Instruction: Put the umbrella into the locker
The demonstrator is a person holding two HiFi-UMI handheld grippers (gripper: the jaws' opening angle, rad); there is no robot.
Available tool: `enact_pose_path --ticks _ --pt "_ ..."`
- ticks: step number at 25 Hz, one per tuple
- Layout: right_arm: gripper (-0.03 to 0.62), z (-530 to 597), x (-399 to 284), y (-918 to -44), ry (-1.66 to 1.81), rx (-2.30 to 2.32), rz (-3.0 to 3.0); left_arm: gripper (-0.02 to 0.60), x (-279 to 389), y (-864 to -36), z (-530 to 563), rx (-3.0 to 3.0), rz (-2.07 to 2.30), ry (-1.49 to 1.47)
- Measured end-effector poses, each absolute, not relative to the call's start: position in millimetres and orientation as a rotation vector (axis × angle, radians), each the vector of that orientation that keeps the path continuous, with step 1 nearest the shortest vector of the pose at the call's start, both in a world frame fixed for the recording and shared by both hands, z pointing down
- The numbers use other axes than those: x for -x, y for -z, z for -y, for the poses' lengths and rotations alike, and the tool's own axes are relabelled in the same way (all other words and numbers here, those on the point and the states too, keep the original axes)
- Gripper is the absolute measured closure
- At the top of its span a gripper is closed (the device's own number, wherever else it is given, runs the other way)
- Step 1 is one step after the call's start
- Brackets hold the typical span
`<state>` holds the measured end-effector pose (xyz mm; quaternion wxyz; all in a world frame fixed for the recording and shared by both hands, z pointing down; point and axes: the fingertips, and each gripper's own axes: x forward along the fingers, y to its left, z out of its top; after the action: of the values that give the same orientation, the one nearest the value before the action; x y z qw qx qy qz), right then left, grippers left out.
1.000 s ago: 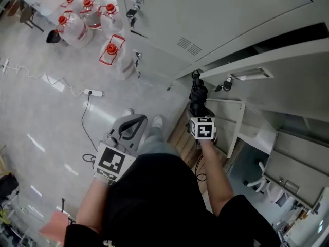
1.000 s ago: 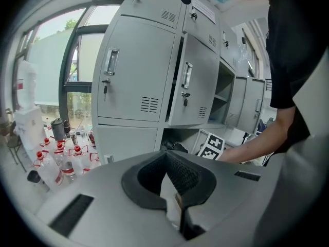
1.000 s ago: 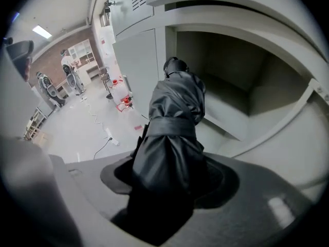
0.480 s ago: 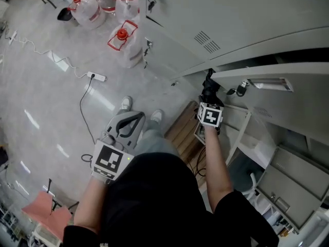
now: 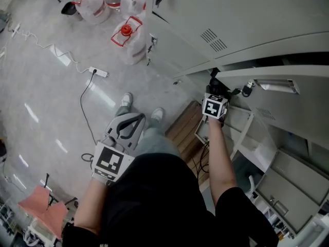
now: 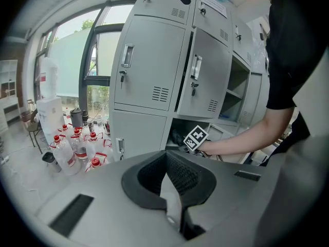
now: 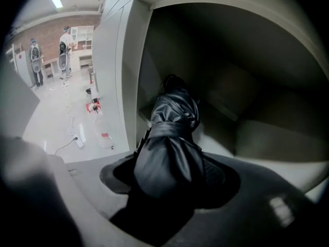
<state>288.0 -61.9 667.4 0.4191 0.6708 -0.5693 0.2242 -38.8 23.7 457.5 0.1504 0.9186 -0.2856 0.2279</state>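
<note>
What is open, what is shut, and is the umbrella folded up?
umbrella: folded, strapped, pointing into the locker
locker: open
right gripper: shut on the umbrella
left gripper: shut, empty
neighbour door: shut
jugs: capped

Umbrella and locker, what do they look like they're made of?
The umbrella looks like black synthetic fabric, perhaps nylon: soft sheen, creased folds, strap cinched round it. The locker looks like painted sheet metal, matte light grey: thin flat panels, louvred door vents.
</note>
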Motion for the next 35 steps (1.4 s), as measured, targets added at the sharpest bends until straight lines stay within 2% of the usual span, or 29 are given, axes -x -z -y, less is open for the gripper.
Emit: enact_pose_path --ticks 24,32,33,35 --pt "0.278 100 -324 -689 -0.009 -1.436 1.170 0.571 43 -473 -23 -2.602 0.841 -0.708" --pt "0.279 111 -330 -670 0.176 -1.398 1.101 0.571 35 -472 -19 -2.607 0.832 -0.712" --pt "0.287 114 -331 -666 0.208 -1.396 1.091 0.571 33 -472 -19 -2.608 0.830 -0.711" --pt "0.350 122 -336 -660 0.266 -1.391 1.062 0.571 32 -473 -19 -2.609 0.827 -0.712"
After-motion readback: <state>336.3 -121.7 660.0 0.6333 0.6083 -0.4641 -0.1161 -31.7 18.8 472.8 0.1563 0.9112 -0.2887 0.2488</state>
